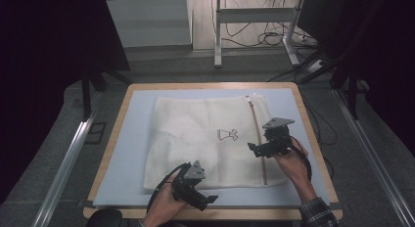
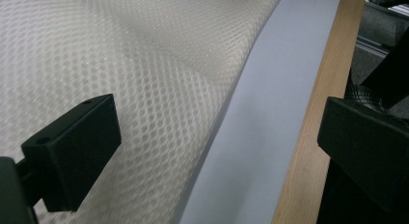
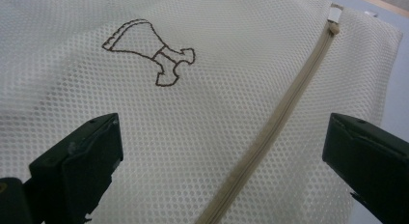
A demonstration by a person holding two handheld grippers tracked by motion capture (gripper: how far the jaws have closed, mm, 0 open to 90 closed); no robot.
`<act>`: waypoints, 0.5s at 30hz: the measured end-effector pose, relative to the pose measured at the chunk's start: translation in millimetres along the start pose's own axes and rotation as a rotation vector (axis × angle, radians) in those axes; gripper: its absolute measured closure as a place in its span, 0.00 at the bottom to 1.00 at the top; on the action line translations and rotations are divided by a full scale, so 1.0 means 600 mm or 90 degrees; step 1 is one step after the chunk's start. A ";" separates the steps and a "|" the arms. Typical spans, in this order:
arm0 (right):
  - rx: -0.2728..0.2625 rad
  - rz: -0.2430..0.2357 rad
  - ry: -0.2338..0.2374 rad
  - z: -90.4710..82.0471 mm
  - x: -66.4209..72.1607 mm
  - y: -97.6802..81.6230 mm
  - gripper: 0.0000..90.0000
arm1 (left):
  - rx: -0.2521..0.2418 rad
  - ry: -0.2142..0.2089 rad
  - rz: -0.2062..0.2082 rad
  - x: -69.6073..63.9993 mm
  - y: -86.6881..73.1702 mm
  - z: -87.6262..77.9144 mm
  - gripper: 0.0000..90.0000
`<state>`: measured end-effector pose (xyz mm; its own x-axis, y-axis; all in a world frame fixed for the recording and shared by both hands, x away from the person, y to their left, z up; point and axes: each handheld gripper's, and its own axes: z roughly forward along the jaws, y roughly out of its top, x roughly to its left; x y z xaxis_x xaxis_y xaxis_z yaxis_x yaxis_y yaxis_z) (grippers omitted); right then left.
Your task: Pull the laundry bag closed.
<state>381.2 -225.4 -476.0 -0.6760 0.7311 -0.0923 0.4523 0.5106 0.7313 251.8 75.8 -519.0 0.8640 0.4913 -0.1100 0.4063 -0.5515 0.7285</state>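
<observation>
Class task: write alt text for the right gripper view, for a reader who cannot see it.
A cream mesh laundry bag lies flat, a beige zipper running diagonally across it and a brown outline drawing stitched to its left. The open right gripper has its two black jaws wide apart, straddling the zipper.

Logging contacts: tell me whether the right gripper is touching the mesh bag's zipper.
Apart. The right gripper view shows the right gripper open, its jaws spread either side of the zipper, clear of it.

Grey carpet floor (image 1: 161, 65); white desk frame (image 1: 254, 21) behind; cables (image 1: 271, 38) on floor; dim surroundings.
</observation>
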 end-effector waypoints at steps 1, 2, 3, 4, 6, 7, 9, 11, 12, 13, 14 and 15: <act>-0.002 0.000 0.000 -0.002 0.001 -0.002 0.01 | 0.000 0.003 0.000 0.000 -0.001 -0.002 0.01; -0.002 0.000 0.001 -0.005 0.002 -0.003 0.01 | 0.004 0.007 0.005 0.001 -0.003 -0.005 0.01; -0.003 0.000 0.001 -0.007 0.004 -0.005 0.01 | 0.002 0.010 0.003 0.001 -0.004 -0.007 0.01; -0.003 -0.001 0.000 -0.010 0.006 -0.007 0.01 | 0.003 0.015 0.006 0.001 -0.006 -0.011 0.01; -0.005 -0.001 0.004 -0.017 0.010 -0.011 0.01 | 0.003 0.022 0.006 0.003 -0.010 -0.019 0.01; -0.007 -0.002 0.005 -0.020 0.013 -0.014 0.01 | 0.001 0.024 0.006 0.004 -0.013 -0.024 0.01; -0.009 -0.004 0.007 -0.027 0.017 -0.018 0.01 | -0.003 0.031 0.004 0.008 -0.020 -0.035 0.01; -0.012 -0.002 0.010 -0.034 0.021 -0.023 0.01 | -0.004 0.040 0.002 0.013 -0.027 -0.046 0.01; -0.012 -0.002 0.010 -0.037 0.023 -0.026 0.01 | -0.005 0.043 -0.001 0.016 -0.031 -0.052 0.01; -0.012 -0.003 0.010 -0.040 0.025 -0.028 0.01 | -0.008 0.044 -0.005 0.019 -0.035 -0.057 0.01; -0.011 -0.003 0.010 -0.043 0.027 -0.031 0.01 | -0.010 0.048 -0.008 0.021 -0.039 -0.062 0.01; -0.010 -0.003 0.010 -0.045 0.029 -0.033 0.01 | -0.012 0.052 -0.012 0.023 -0.043 -0.067 0.01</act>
<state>344.6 -235.4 -473.8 -0.6876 0.7211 -0.0848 0.4396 0.5063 0.7419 241.5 123.9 -511.9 0.8291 0.5549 -0.0684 0.4155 -0.5295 0.7396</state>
